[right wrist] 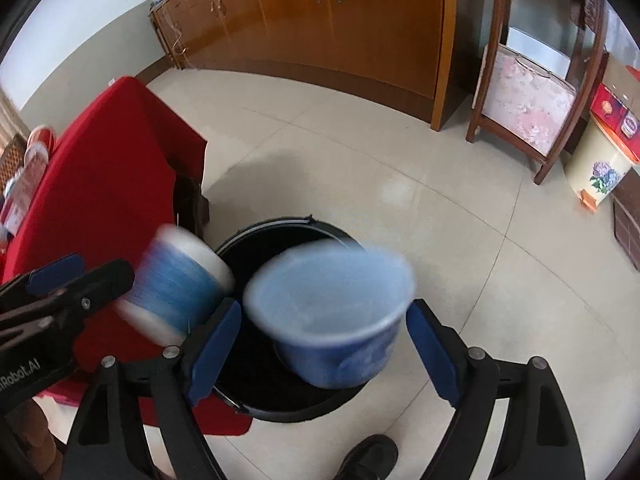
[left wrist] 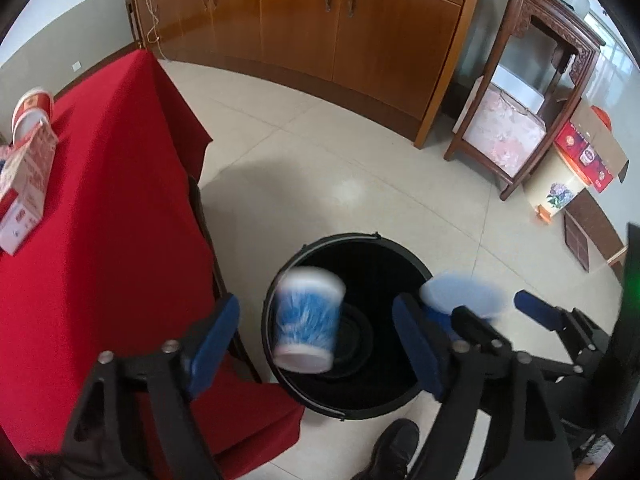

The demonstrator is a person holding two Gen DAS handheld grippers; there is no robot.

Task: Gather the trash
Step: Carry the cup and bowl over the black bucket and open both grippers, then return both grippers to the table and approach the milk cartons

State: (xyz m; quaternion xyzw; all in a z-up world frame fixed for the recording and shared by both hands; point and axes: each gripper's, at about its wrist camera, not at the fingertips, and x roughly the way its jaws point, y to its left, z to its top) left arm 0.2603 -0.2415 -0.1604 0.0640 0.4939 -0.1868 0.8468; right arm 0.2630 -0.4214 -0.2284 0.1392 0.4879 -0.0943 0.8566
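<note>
Two blue cups [left wrist: 307,316] [right wrist: 332,316] fall, blurred, over the black bucket [left wrist: 404,400]; both the left gripper [left wrist: 316,344] and right gripper [right wrist: 324,348] have jaws spread, holding nothing. More trash, a carton [left wrist: 24,188] and bowl [left wrist: 32,110], waits on the red table [left wrist: 120,200] at far left.

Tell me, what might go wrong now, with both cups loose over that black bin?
The patterned blue cup is blurred between the open left gripper fingers; it seems to hang near the rim of the black bin, so it might clip it and bounce out. The wider blue cup, also loose in the open right gripper, could land on the floor. The red tablecloth hangs close and might catch a stray cup.
</note>
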